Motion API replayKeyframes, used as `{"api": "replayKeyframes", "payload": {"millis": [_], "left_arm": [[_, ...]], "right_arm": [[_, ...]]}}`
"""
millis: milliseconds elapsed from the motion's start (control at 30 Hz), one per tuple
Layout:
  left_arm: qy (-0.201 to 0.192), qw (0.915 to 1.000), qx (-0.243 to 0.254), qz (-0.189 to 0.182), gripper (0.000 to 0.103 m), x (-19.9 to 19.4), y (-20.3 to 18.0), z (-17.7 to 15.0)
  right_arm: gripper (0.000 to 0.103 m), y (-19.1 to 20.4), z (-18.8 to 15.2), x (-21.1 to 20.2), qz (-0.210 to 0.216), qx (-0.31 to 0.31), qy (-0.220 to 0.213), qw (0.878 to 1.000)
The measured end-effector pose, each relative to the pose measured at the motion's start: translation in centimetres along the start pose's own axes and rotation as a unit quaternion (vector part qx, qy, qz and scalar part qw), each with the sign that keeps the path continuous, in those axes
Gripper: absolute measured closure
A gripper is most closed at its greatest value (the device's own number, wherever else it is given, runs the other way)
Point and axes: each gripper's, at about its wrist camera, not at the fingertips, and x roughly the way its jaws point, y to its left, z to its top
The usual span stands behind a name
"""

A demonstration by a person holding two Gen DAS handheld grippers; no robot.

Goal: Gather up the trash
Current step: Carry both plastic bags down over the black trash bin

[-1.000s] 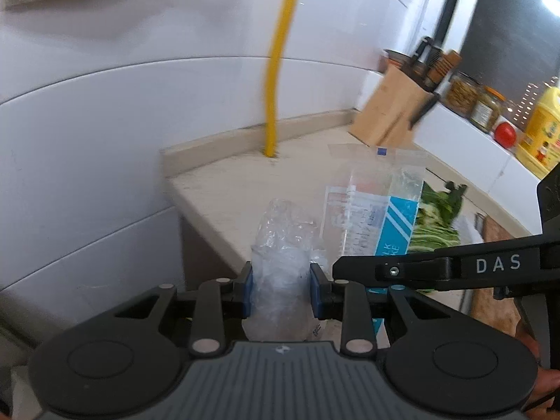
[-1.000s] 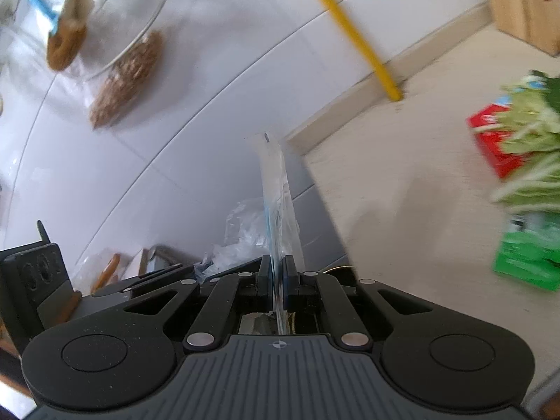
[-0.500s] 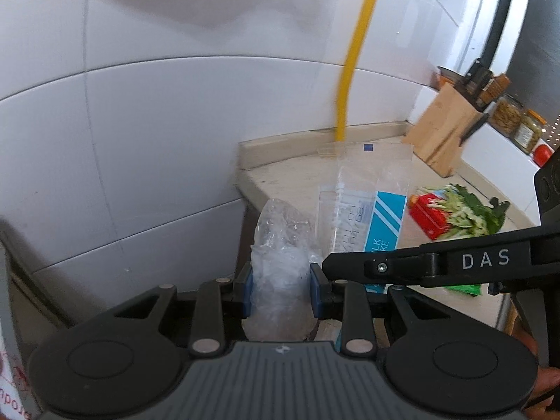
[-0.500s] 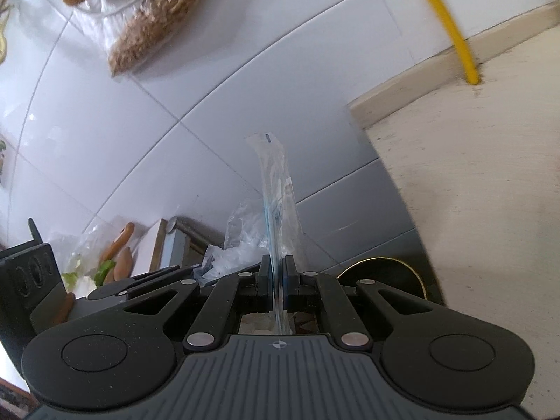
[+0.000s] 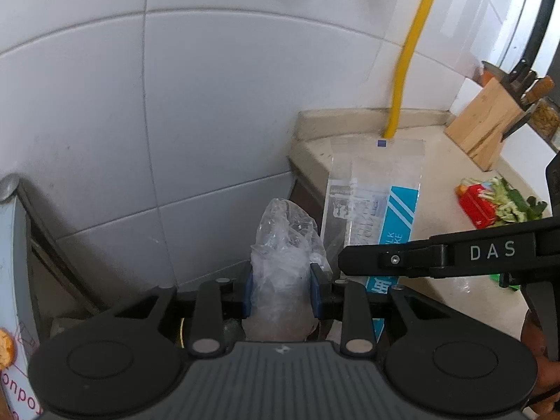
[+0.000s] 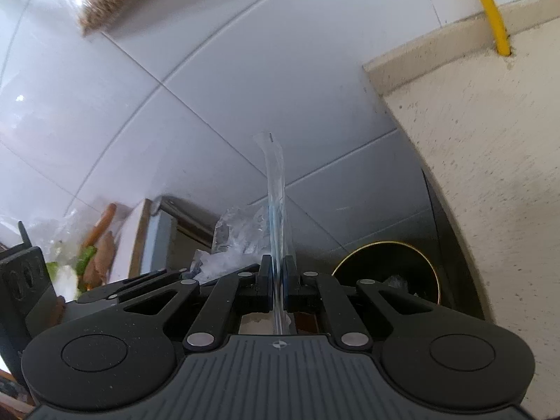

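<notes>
— So why is each gripper carrying its own piece?

— Likely so both go out in one trip. The left gripper (image 5: 280, 295) has its jaws partly closed, squeezing a crumpled clear plastic wad (image 5: 283, 245) that bulges up between the pads — soft stuff, so it needs that wide, gentle pinch. The right gripper (image 6: 278, 276) is clamped nearly flat on a thin transparent wrapper with a blue stripe (image 5: 374, 210), held by its near end so it stands up edge-on.

— And why hold them out past the left end of the counter (image 6: 490, 161)?

— Because the bin (image 6: 386, 273) sits there, I'd say — a dark round pail with a gold rim, low down to the right of the right gripper, beside the counter's end and near the white tiled wall (image 5: 140, 105). Some clear scrap seems to lie in it already.

— Anything left on the counter?

— Far right, a red packet (image 5: 477, 206) with greens (image 5: 511, 203) on it; whether that is trash I cannot tell.
</notes>
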Motion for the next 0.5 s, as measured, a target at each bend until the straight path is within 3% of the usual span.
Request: {"api": "replayKeyframes", "payload": {"millis": [500], "left_arm": [[0.059,0.9979,-0.019,0.020,0.076,4.4,2.7,-1.0]], "right_arm": [[0.095,-0.9,0.1,5.2,-0.040,0.010,0.051,0.998]]}}
